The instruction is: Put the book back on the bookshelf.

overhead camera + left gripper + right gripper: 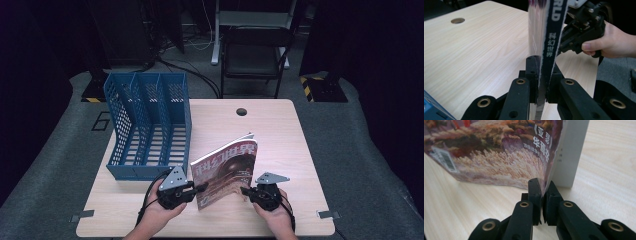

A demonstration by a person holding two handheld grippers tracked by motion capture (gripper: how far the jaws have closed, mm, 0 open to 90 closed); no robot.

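Note:
A magazine (227, 170) with a red-lettered cover stands tilted on the table, held between my two grippers. My left gripper (202, 187) is shut on its lower left edge; in the left gripper view the jaws (541, 65) pinch the dark spine (549, 37) with white lettering. My right gripper (245, 191) is shut on the lower right edge. In the right gripper view the jaws (543, 186) clamp the bottom corner of the cover (499, 152), with the white page block (571, 152) just to the right. The right gripper (579, 32) and its hand also appear beyond the spine.
A blue perforated file holder (147, 125) with three slots stands at the back left of the wooden table (280, 135). A round cable hole (241, 111) sits near the far edge. A dark chair (255, 55) stands behind the table.

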